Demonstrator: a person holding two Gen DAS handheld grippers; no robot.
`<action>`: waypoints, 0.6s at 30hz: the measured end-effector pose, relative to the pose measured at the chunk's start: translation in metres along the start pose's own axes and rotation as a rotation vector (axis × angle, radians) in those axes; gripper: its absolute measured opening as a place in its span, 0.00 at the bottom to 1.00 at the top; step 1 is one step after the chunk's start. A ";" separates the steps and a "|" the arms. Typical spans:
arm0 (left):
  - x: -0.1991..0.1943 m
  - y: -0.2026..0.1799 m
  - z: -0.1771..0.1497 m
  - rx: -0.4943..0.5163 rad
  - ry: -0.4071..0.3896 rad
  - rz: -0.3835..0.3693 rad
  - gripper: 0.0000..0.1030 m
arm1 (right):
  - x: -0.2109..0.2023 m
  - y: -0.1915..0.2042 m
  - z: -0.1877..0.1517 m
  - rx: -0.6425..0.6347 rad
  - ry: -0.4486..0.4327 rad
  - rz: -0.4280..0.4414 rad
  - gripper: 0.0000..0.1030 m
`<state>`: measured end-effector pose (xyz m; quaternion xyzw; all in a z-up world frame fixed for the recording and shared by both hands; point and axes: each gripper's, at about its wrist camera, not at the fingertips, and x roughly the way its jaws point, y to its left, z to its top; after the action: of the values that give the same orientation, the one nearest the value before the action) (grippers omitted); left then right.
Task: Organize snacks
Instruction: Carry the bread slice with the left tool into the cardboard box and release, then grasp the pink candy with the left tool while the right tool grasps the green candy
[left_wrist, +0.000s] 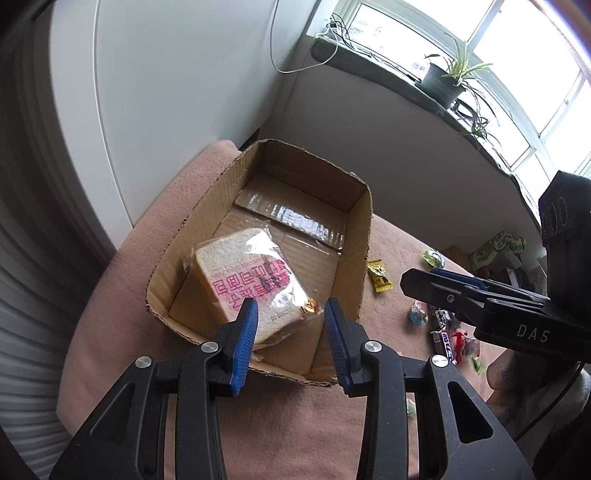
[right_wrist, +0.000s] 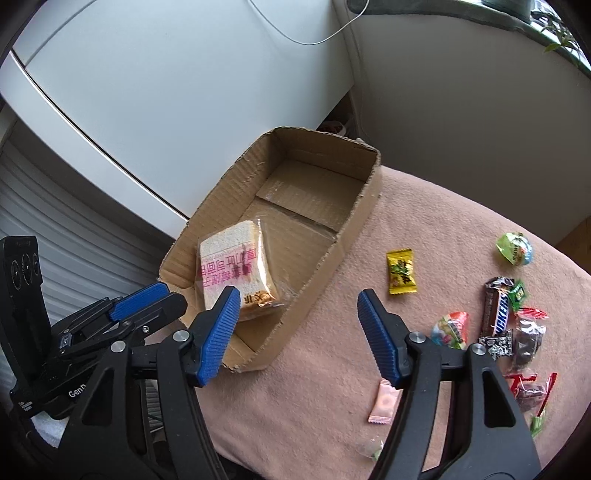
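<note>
The left gripper (left_wrist: 290, 321) has its jaws a moderate way apart with nothing pressed between them; its blue pads (left_wrist: 243, 343) hang above the near end of the cardboard box (left_wrist: 364, 229), framing the lower corner of the bagged bread (left_wrist: 247, 280) without touching it. The right gripper (right_wrist: 295, 317) has its jaws spread wide and empty, poised over the pink cloth (right_wrist: 424, 221) just beside the box's near right corner.

The bread lies flat in the near part of the box, sealed in a clear bag. In the right wrist view it sits just beyond the right gripper's left pad (right_wrist: 216, 332). The loose snacks lie on the cloth to the right of the box, apart from both grippers: a yellow candy (right_wrist: 400, 272), a green round sweet (right_wrist: 514, 248), a chocolate bar (right_wrist: 498, 310), a pale pink packet (right_wrist: 384, 402) and a heap of small wrappers (right_wrist: 528, 362).

The bread bag carries pink printed characters, seen upside down and not readable. The chocolate bar reads "SNICKERS". The right gripper's body shows "DAS" in the left wrist view; the left gripper's body shows "GenD", cut off, in the right wrist view
</note>
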<state>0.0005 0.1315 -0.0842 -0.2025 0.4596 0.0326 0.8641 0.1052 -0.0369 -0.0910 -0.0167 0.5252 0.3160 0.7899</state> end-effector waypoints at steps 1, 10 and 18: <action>0.000 -0.004 -0.002 0.012 0.004 -0.002 0.36 | -0.003 -0.006 -0.003 0.005 -0.010 -0.011 0.70; 0.010 -0.040 -0.018 0.091 0.061 -0.040 0.38 | -0.038 -0.070 -0.043 0.114 -0.058 -0.089 0.77; 0.035 -0.084 -0.043 0.173 0.169 -0.089 0.41 | -0.068 -0.133 -0.087 0.256 -0.066 -0.209 0.77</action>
<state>0.0078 0.0340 -0.1072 -0.1492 0.5224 -0.0628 0.8372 0.0857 -0.2073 -0.1141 0.0400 0.5306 0.1629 0.8309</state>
